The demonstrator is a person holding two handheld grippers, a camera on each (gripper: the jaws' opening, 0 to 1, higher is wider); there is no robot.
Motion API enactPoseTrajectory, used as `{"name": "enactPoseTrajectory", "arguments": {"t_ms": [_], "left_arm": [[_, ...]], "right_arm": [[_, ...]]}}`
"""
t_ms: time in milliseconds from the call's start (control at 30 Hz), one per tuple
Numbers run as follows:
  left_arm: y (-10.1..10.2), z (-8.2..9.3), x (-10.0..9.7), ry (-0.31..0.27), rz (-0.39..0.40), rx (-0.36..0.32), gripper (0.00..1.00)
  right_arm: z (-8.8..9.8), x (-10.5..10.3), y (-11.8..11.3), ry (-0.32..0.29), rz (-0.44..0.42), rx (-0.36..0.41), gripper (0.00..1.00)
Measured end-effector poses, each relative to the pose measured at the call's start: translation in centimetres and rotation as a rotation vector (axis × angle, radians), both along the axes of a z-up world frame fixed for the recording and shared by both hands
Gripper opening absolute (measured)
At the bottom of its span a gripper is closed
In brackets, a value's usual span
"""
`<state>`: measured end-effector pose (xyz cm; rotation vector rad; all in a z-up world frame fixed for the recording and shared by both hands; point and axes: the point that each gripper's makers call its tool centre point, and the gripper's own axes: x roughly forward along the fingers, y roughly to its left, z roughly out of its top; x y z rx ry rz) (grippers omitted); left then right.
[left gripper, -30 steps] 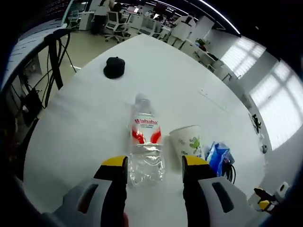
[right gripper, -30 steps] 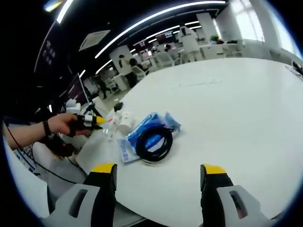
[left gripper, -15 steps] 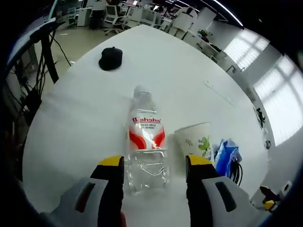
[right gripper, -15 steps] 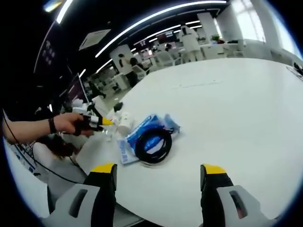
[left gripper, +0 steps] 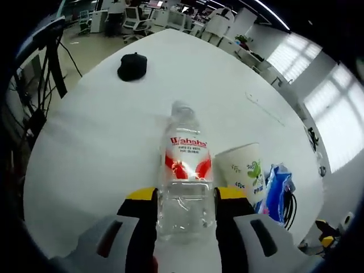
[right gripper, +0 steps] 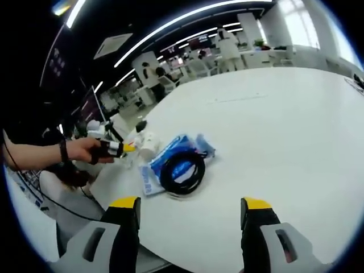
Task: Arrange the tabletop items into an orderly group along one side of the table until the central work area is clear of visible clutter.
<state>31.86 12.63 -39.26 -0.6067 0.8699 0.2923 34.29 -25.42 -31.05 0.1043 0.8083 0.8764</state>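
The left gripper [left gripper: 185, 199] has its jaws pressed against the lower body of the water bottle [left gripper: 186, 176], which stands upright between them. Clear thin plastic, smooth and easily dented, so a low hold suits it. Just right of the jaws sits a paper cup [left gripper: 245, 170]. The right gripper [right gripper: 190, 207] hangs wide apart and empty; ahead of it lies a black cable coil [right gripper: 182, 172].

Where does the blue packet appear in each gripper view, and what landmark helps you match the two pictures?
Left gripper view: blue packet at lower right, beside the paper cup.
Right gripper view: blue packet left of centre, partly under the black cable coil.
Shared landmark: the cable coil against the packet.
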Motion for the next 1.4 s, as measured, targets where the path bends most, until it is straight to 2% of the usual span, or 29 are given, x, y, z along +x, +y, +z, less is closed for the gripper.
{"name": "enactPoseTrajectory", "arguments": {"t_ms": [100, 367, 567, 800, 1400], "left_arm": [[-0.1, 0.0, -0.6, 0.007, -0.014, 0.016, 0.38], [-0.4, 0.0, -2.8, 0.007, -0.004, 0.003, 0.38], [-1.3, 0.0, -5.1, 0.011, 0.002, -0.005, 0.38], [-2.5, 0.1, -7.2, 0.037, -0.041, 0.031, 0.38], [-5.0, -0.1, -10.8, 0.041, -0.005, -0.027, 0.38]], "right_arm": [[-0.2, 0.0, 0.2, 0.001, 0.005, -0.001, 0.73], [-0.3, 0.1, 0.8, 0.004, 0.02, 0.008, 0.73], [-0.5, -0.4, 1.4, 0.007, 0.037, 0.012, 0.72], [-0.5, -0.8, 2.0, 0.007, 0.053, 0.015, 0.72], [-0.5, -0.8, 2.4, 0.005, 0.07, 0.027, 0.7]]}}
